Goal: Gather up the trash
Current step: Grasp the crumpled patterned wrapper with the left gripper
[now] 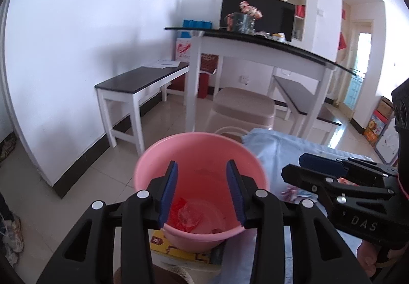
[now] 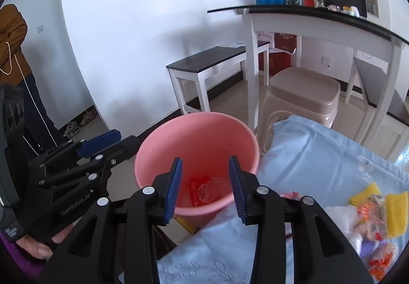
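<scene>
Both our grippers, left (image 1: 202, 192) and right (image 2: 205, 189), hang with jaws apart over the bucket (image 2: 179, 135); next we fetch wrappers (image 2: 370, 210), seemingly more trash.

surface (image 2: 319, 156): light blue cloth cover | on it, right side: loose pile of wrappers (image 2: 373, 217), yellow, orange, purple, blurred | pink bucket (image 2: 196, 141) just beside surface's left edge, standing on a yellow box (image 1: 179, 253) | floor (image 1: 84, 181): pale tiles, beige stool (image 2: 304, 92) behind bucket
</scene>
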